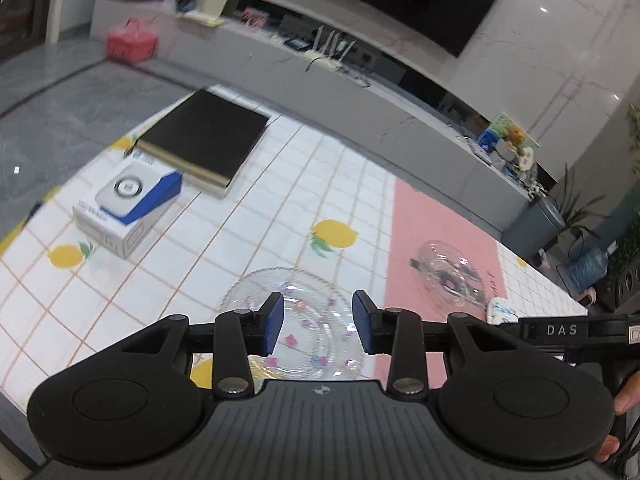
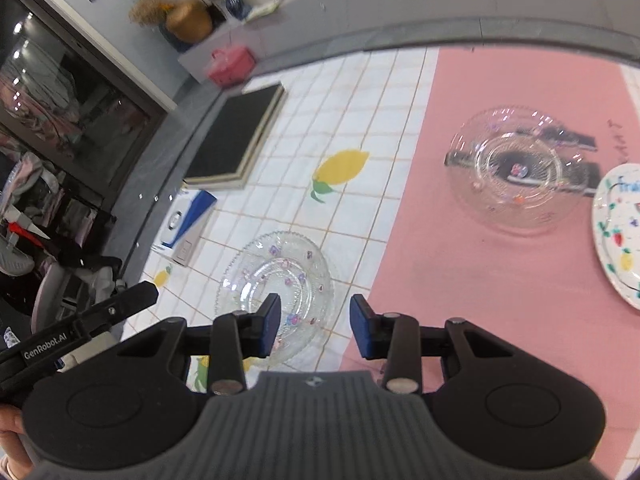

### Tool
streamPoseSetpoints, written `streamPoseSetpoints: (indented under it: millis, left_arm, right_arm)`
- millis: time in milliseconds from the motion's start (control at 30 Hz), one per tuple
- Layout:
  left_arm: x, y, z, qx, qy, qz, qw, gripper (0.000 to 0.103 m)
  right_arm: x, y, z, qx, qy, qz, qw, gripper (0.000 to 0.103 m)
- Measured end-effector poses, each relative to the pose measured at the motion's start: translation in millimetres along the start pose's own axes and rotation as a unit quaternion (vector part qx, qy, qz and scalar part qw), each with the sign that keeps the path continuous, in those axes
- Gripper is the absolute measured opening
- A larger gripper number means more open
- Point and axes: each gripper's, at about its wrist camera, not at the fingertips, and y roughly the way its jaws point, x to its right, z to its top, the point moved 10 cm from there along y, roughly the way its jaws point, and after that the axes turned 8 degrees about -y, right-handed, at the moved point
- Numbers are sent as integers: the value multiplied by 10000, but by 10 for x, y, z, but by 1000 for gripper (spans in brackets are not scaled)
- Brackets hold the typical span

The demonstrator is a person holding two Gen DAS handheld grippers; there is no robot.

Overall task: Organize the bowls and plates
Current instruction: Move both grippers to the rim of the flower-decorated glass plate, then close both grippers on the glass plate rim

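Note:
A clear glass plate [image 1: 298,322] with small purple flowers lies on the tiled lemon cloth, just under my left gripper [image 1: 318,322]. That gripper hangs above it, open, with nothing between its blue pads. A clear glass bowl [image 1: 450,276] sits on the pink mat to the right. In the right wrist view the same plate [image 2: 276,280] is below and left of my right gripper [image 2: 314,326], which is open and holds nothing. The glass bowl [image 2: 516,172] stands further off on the pink mat, next to a white painted plate [image 2: 620,236] at the right edge.
A black flat box [image 1: 204,136] and a white-and-blue carton [image 1: 128,204] lie at the table's far left. The other gripper's arm [image 1: 568,330] reaches in from the right. A grey TV bench [image 1: 360,92] runs behind the table. The pink mat [image 2: 460,272] covers the table's right part.

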Motion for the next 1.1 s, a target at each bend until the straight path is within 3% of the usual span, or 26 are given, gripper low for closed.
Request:
streamPoseSetpoints:
  millis: [333, 567, 867, 1100]
  left_arm:
    - [-568, 421, -143, -481, -404, 287, 9976, 42]
    - [-762, 624, -257, -880, -472, 350, 9944, 42]
    - [-801, 728, -263, -970, -572, 262, 9933, 29]
    - [-798, 772, -231, -840, -661, 256, 9939, 28]
  right_arm:
    - [10, 629, -7, -815, 0, 67, 9967, 26]
    - [64, 882, -4, -1156, 54, 42, 9933, 25]
    - [111, 1057, 0, -1384, 323, 143, 9897, 16]
    - [139, 1172, -52, -1552, 579, 318, 9857, 10]
